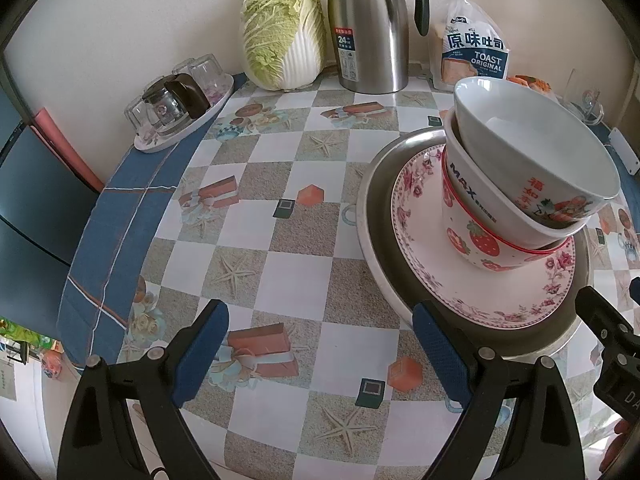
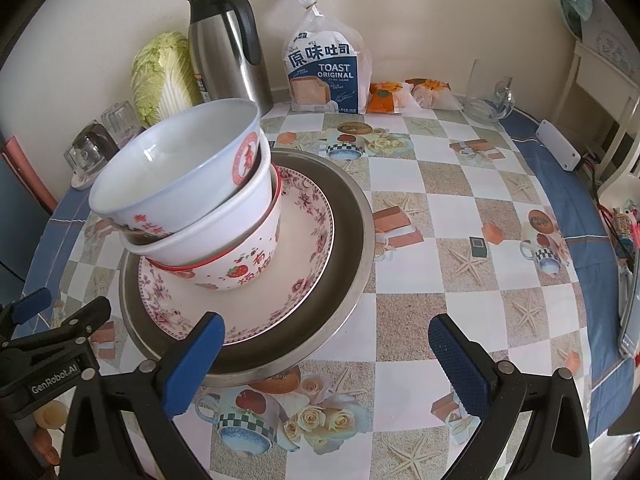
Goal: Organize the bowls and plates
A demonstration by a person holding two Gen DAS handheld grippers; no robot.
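- Plates and bowls stand in one stack on the surface (image 2: 460,216), and we take the metal pan (image 2: 352,220) at the bottom as our landmark.
- Inside the pan lies the floral plate (image 2: 304,280). On the plate sits the strawberry bowl (image 2: 256,264), in it a plain white bowl (image 2: 224,232), and on top the red-lettered bowl (image 2: 176,168).
- The top bowl leans well off level, so we judge the nesting done but untidy: it likely needs seating flat.
- No other plate or bowl shows loose on the surface, so we think little is left.
- Our left hand-held gripper (image 1: 320,356) holds nothing, its jaws spread wide. Its right finger sits at the pan's near edge, though we cannot tell whether it touches.
- Our right hand-held gripper (image 2: 326,364) is likewise wide apart and empty, its left finger over the pan's near rim.
- Behind the pan, by the wall, stand the cabbage (image 1: 284,36), the thermos (image 1: 368,28) and the toast bag (image 2: 324,76), all well apart from the stack.
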